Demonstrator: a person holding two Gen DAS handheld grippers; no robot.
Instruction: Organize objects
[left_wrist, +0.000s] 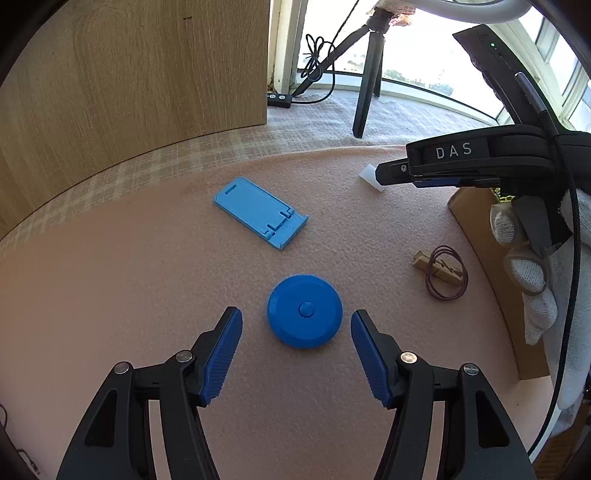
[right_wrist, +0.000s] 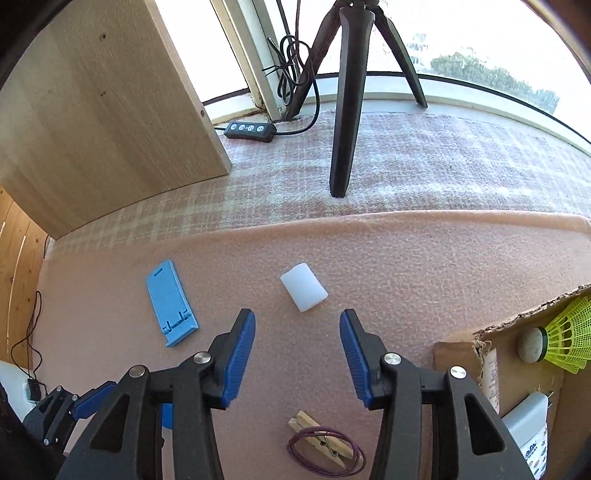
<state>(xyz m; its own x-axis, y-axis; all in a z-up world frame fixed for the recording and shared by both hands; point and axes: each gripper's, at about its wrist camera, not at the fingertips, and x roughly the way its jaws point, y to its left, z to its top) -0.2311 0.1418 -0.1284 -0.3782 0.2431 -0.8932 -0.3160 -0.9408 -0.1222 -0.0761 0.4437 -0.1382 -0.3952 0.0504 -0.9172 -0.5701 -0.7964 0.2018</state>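
A pink foam mat (left_wrist: 147, 314) covers a checked cloth (right_wrist: 424, 166) by a sunlit window, a tripod (right_wrist: 345, 110) and wooden panel (left_wrist: 129, 74) behind. The left gripper (left_wrist: 295, 321), jaws apart, hangs over a blue round disc (left_wrist: 304, 312) lying between its fingertips, untouched, a blue phone stand (left_wrist: 258, 212) just beyond. The right gripper (right_wrist: 297, 321), jaws apart and empty, points at a white block (right_wrist: 303, 286) just ahead; a clothespin (right_wrist: 321, 435) and rubber band (right_wrist: 354, 463) lie beneath it, a cardboard box (right_wrist: 517, 354) to its right
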